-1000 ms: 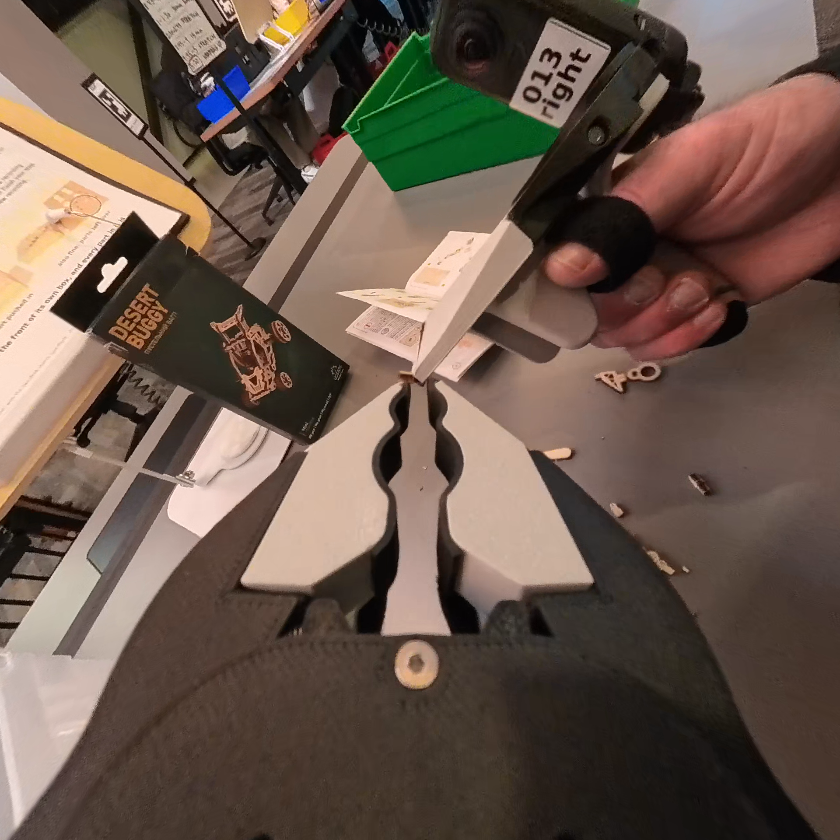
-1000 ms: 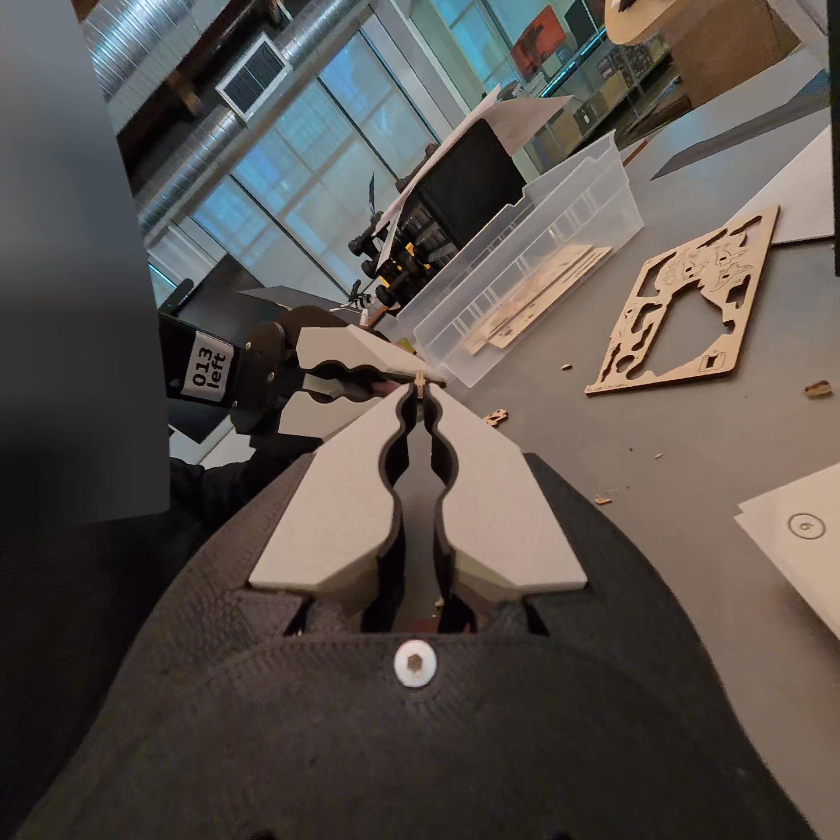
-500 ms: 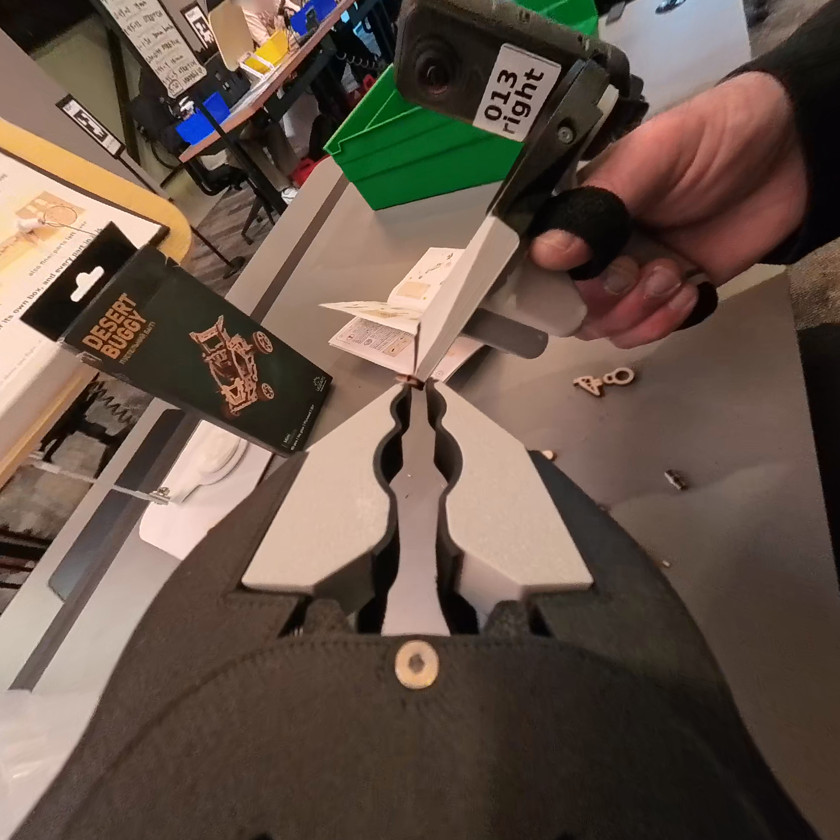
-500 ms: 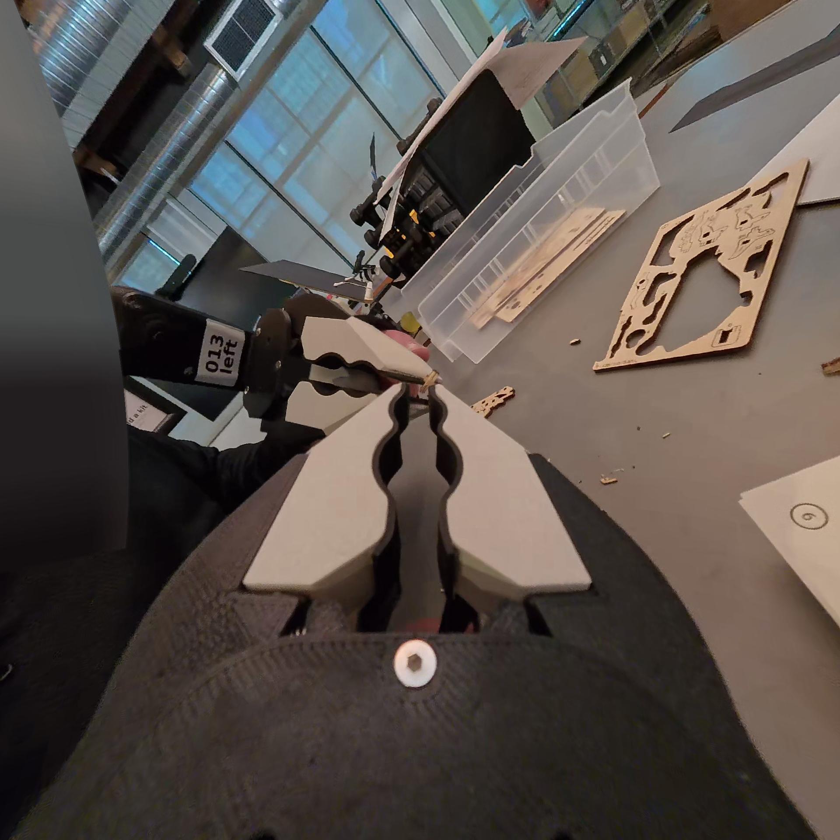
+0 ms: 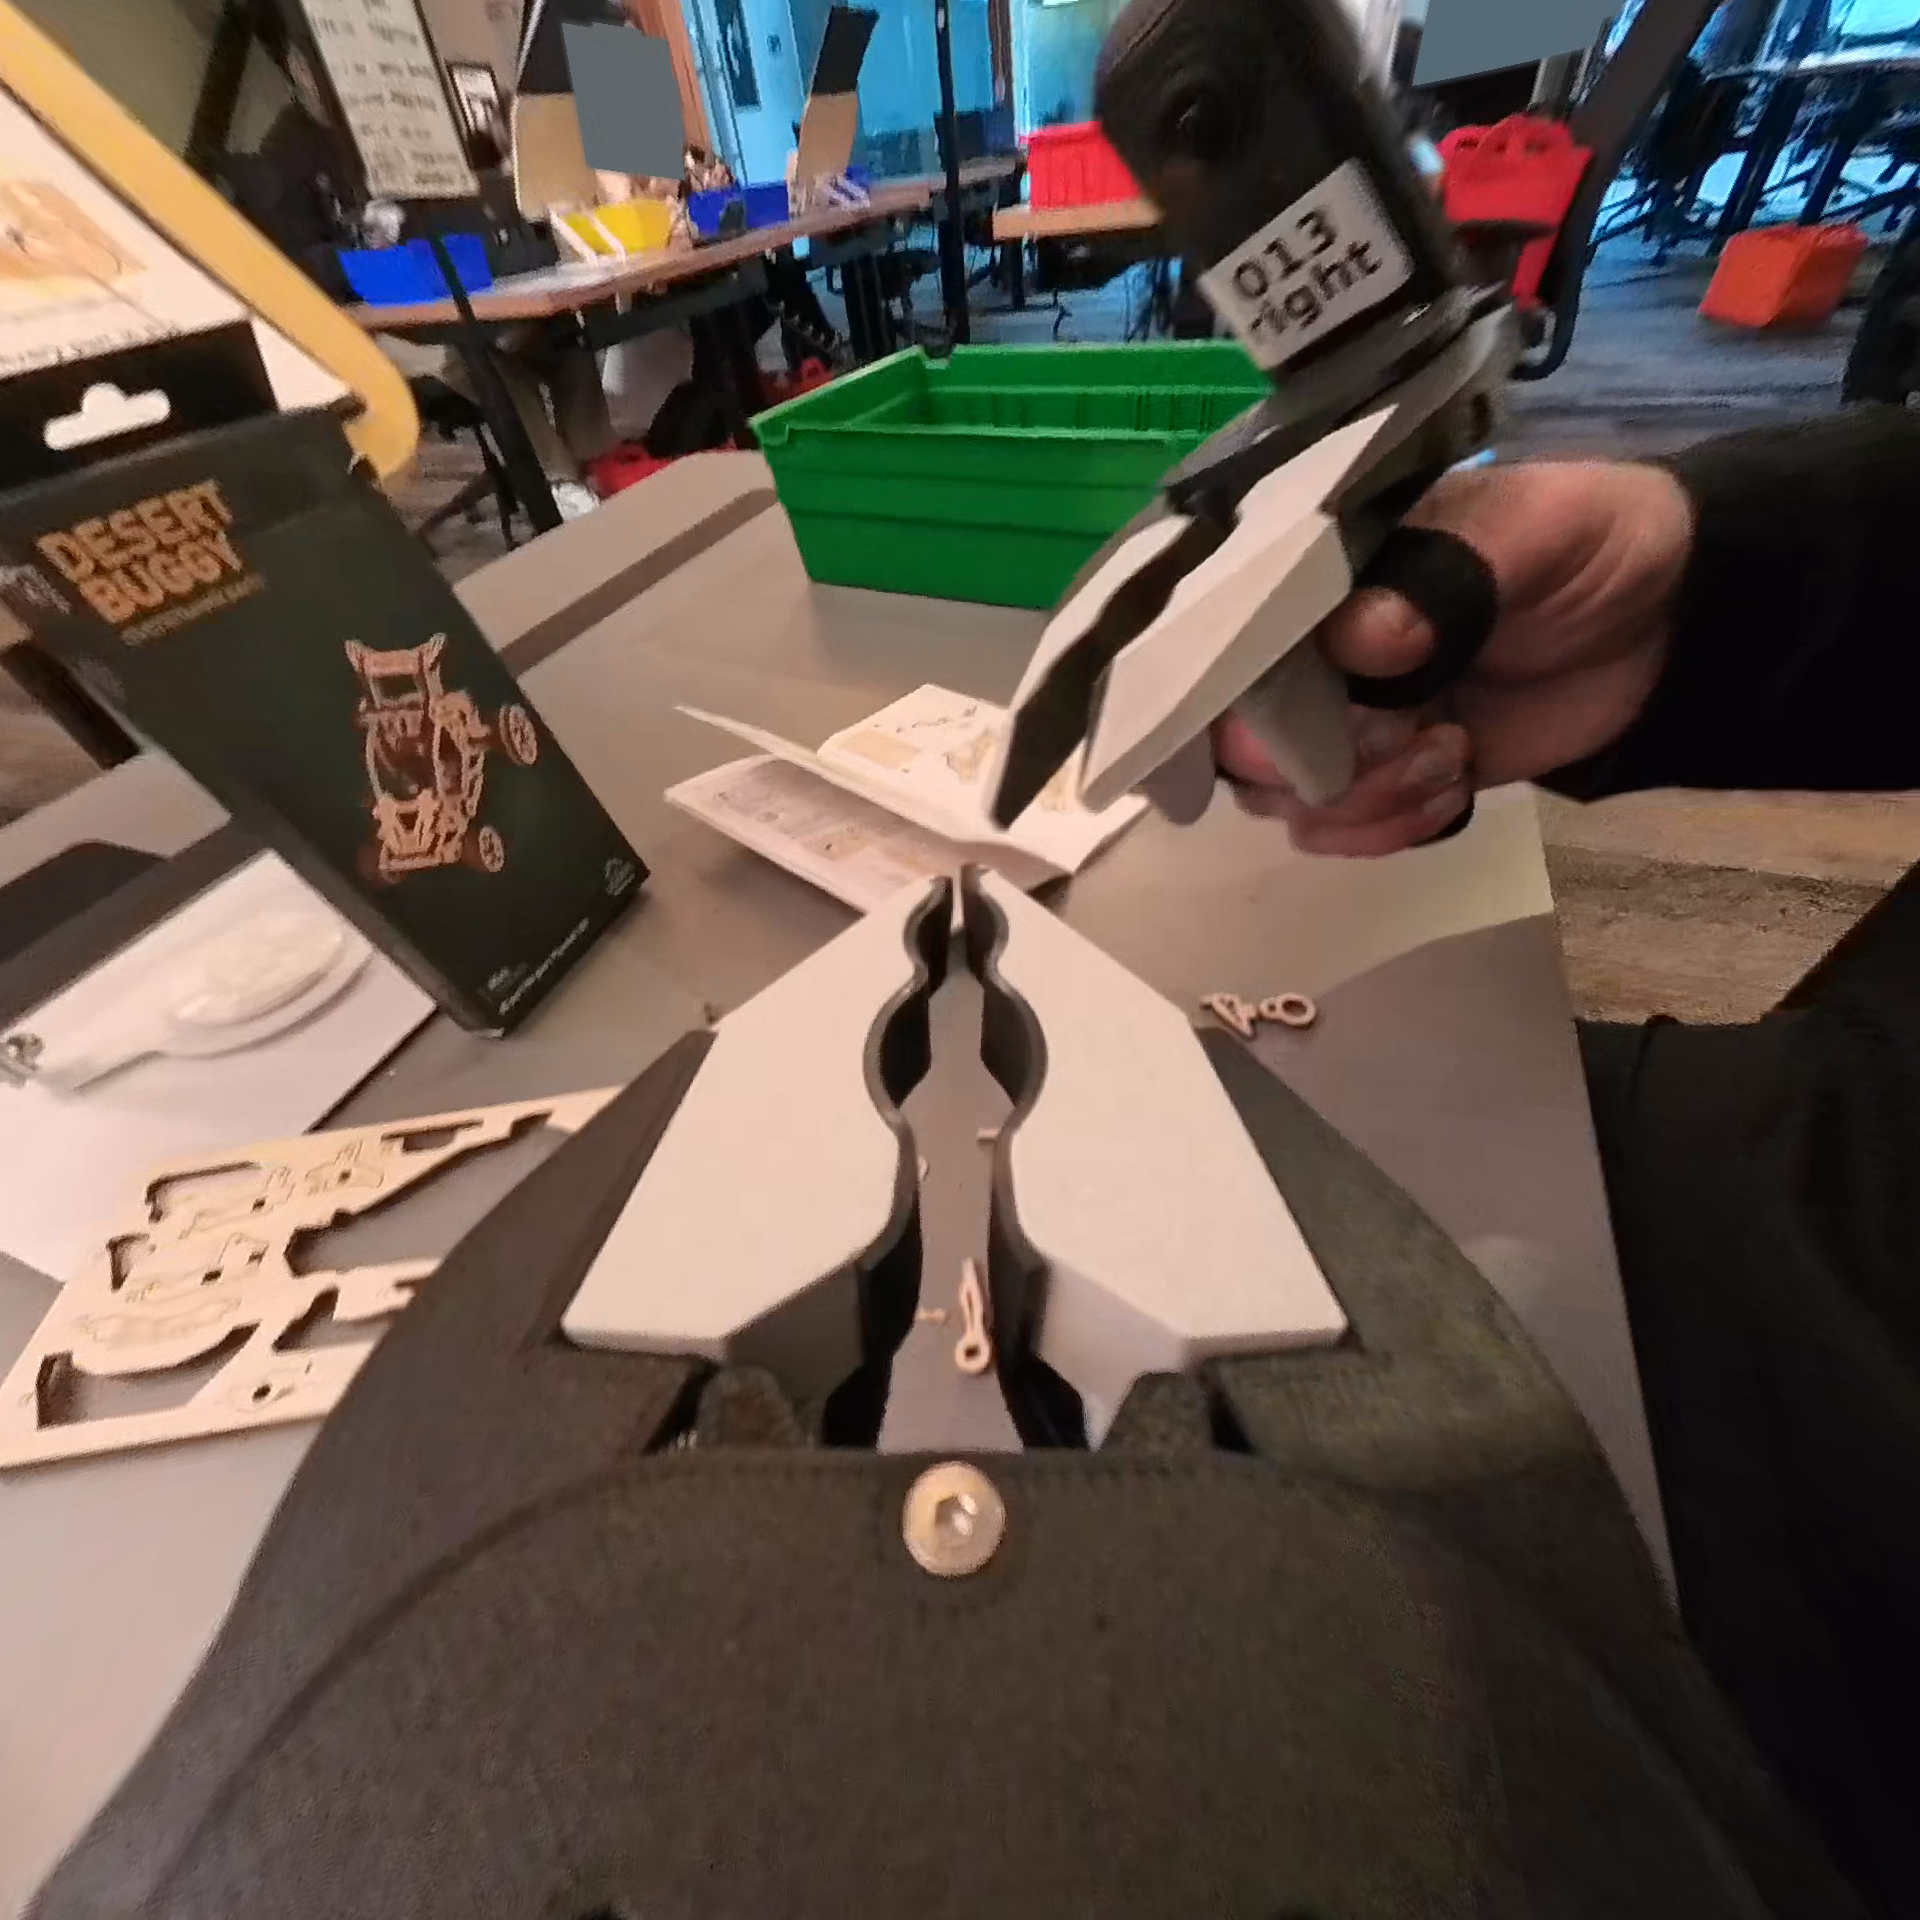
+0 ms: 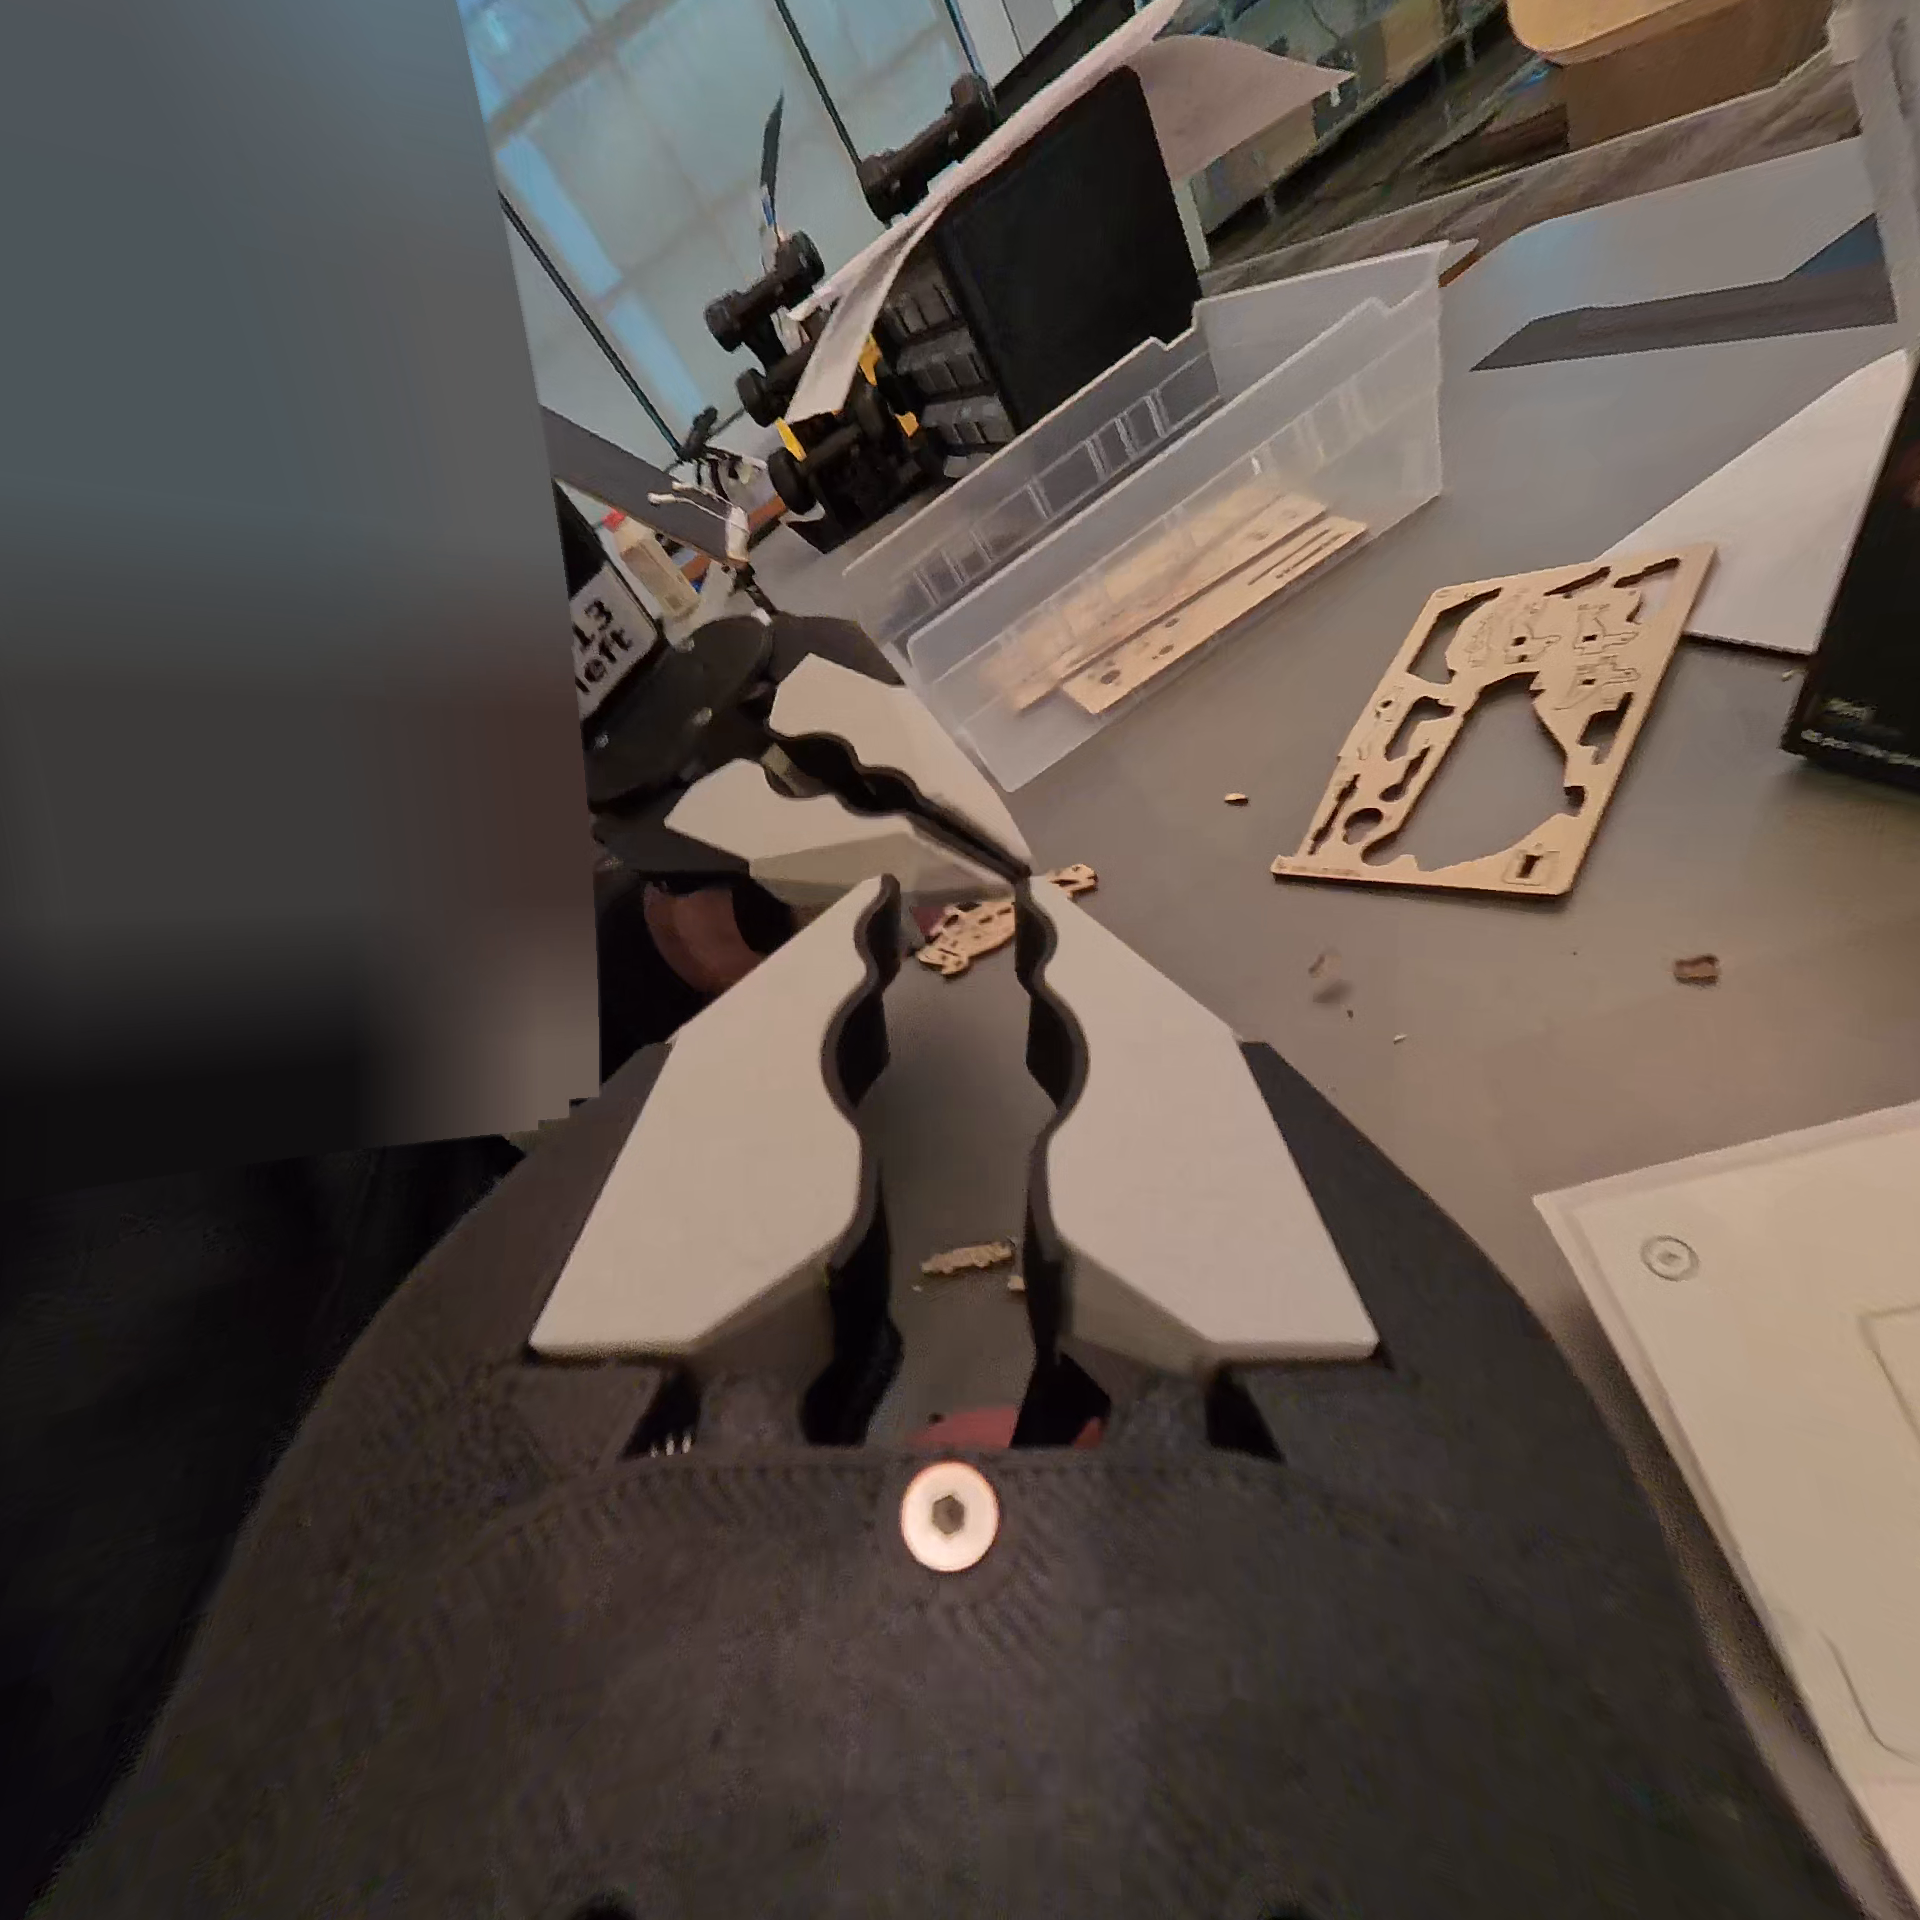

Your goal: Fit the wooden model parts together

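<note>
My left gripper point(image 5: 957, 896) is shut, and no wooden part shows at its tips. It also shows in the right wrist view point(image 6: 1023, 871), tips together, just above the grey table point(image 6: 1351, 1091). My right gripper point(image 6: 963, 899) is open with nothing between its pads. In the left wrist view the right gripper point(image 5: 1055, 805) hangs open above and to the right of my left tips. A small wooden assembly point(image 6: 966, 935) lies on the table just beyond both grippers' tips. Small loose wooden parts point(image 5: 1259, 1010) lie to the right, and another part point(image 5: 971, 1330) lies under my left fingers.
A punched-out wooden sheet point(image 5: 208, 1257) lies at the left and also shows in the right wrist view point(image 6: 1496, 727). There is a black kit box point(image 5: 312, 675), an open booklet point(image 5: 862, 800), a green bin point(image 5: 997, 468), a clear bin point(image 6: 1195, 540) with wooden sheets, and a white sheet point(image 6: 1766, 1403). Left and right tips are no more than a few centimetres apart.
The right gripper opened and drew back from my left tips. The tiny wooden piece seen where the tips met no longer shows. Both grippers tilted down toward the table.
</note>
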Motion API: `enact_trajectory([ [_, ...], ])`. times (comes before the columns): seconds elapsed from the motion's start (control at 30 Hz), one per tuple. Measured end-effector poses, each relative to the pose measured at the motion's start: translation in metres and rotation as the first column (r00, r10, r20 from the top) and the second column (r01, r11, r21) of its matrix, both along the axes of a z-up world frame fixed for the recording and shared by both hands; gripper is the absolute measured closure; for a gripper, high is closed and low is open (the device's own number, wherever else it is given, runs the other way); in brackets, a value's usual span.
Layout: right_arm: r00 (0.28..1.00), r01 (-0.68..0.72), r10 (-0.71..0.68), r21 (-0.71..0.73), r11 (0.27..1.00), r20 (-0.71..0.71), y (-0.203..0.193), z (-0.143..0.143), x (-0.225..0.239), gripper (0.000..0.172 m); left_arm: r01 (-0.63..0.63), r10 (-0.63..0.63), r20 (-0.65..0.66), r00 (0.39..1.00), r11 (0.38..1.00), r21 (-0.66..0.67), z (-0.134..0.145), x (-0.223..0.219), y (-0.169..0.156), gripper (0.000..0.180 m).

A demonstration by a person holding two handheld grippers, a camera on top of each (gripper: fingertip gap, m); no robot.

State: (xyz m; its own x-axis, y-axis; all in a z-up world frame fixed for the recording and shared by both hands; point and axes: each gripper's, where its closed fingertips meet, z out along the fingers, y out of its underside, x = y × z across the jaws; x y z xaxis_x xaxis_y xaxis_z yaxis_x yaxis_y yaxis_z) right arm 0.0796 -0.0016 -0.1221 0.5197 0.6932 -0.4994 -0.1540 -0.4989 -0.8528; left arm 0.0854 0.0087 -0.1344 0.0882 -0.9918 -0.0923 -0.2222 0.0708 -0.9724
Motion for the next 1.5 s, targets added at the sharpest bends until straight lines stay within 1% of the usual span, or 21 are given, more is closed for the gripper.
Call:
enact_trajectory([
  [0.07,0.995,0.016,-0.016,0.005,1.000,0.100,-0.001,-0.013,0.006,0.152,-0.017,0.015,-0.059,0.998,0.999,-0.030,-0.009,-0.010,0.007,0.179],
  [0.17,0.962,0.031,-0.034,0.017,0.999,0.272,-0.002,-0.038,0.011,0.154,-0.072,0.063,-0.171,0.983,0.996,-0.044,-0.030,-0.028,0.022,0.177],
  [0.23,0.929,0.035,-0.044,0.031,0.999,0.368,0.000,-0.050,0.009,0.155,-0.147,0.125,-0.271,0.955,0.987,-0.066,-0.049,-0.040,0.037,0.175],
  [0.27,0.918,0.041,-0.053,0.039,0.998,0.393,0.002,-0.053,0.008,0.155,-0.170,0.144,-0.277,0.950,0.983,-0.070,-0.052,-0.043,0.042,0.174],
  [0.33,0.913,0.045,-0.060,0.045,0.998,0.403,0.007,-0.055,0.004,0.156,-0.226,0.190,-0.338,0.922,0.972,-0.070,-0.063,-0.047,0.055,0.168],
  [0.4,0.912,0.049,-0.061,0.041,0.998,0.405,0.012,-0.057,0.000,0.156,-0.237,0.206,-0.369,0.906,0.971,-0.040,-0.069,-0.044,0.064,0.167],
  [0.5,0.919,0.046,-0.055,0.032,0.998,0.389,0.017,-0.059,-0.005,0.156,-0.222,0.213,-0.470,0.857,0.974,0.036,-0.086,-0.035,0.080,0.166],
  [0.53,0.921,0.047,-0.056,0.033,0.998,0.386,0.017,-0.059,-0.005,0.156,-0.204,0.209,-0.486,0.849,0.977,0.064,-0.089,-0.030,0.084,0.166],
  [0.63,0.923,0.052,-0.059,0.029,0.998,0.379,0.017,-0.060,-0.003,0.156,-0.157,0.172,-0.564,0.807,0.985,0.075,-0.105,-0.020,0.089,0.166],
  [0.73,0.929,0.056,-0.060,0.022,0.998,0.364,0.017,-0.061,-0.001,0.156,-0.151,0.199,-0.634,0.748,0.980,0.129,-0.119,-0.019,0.097,0.167],
  [0.87,0.936,0.055,-0.059,0.020,0.998,0.348,0.015,-0.062,0.001,0.156,-0.139,0.198,-0.653,0.731,0.980,0.142,-0.121,-0.017,0.098,0.172],
  [1.1,0.946,0.053,-0.057,0.024,0.998,0.319,0.013,-0.057,0.005,0.157,-0.167,0.167,-0.667,0.726,0.984,0.064,-0.121,-0.019,0.099,0.179],
  [1.2,0.947,0.059,-0.063,0.024,0.998,0.314,0.013,-0.056,0.008,0.156,-0.190,0.169,-0.648,0.743,0.981,0.038,-0.119,-0.020,0.097,0.180],
  [1.27,0.949,0.063,-0.067,0.024,0.998,0.308,0.012,-0.055,0.009,0.156,-0.210,0.160,-0.594,0.788,0.978,-0.015,-0.109,-0.017,0.092,0.180],
  [1.3,0.952,0.066,-0.070,0.024,0.998,0.297,0.012,-0.054,0.010,0.156,-0.217,0.150,-0.547,0.823,0.974,-0.059,-0.100,-0.014,0.087,0.180],
  [1.33,0.954,0.072,-0.077,0.026,0.997,0.289,0.013,-0.053,0.010,0.155,-0.216,0.129,-0.482,0.867,0.968,-0.131,-0.088,-0.010,0.081,0.180],
  [1.4,0.953,0.081,-0.090,0.044,0.996,0.290,0.014,-0.051,0.010,0.153,-0.197,0.103,-0.298,0.949,0.932,-0.304,-0.057,-0.001,0.071,0.180],
  [1.43,0.949,0.090,-0.106,0.067,0.994,0.296,0.015,-0.049,0.010,0.153,-0.164,0.090,-0.199,0.976,0.903,-0.398,-0.041,0.001,0.067,0.180],
  [1.5,0.936,0.101,-0.139,0.132,0.986,0.324,0.017,-0.043,0.008,0.151,-0.087,0.095,-0.013,0.995,0.831,-0.550,-0.013,0.001,0.062,0.180],
])
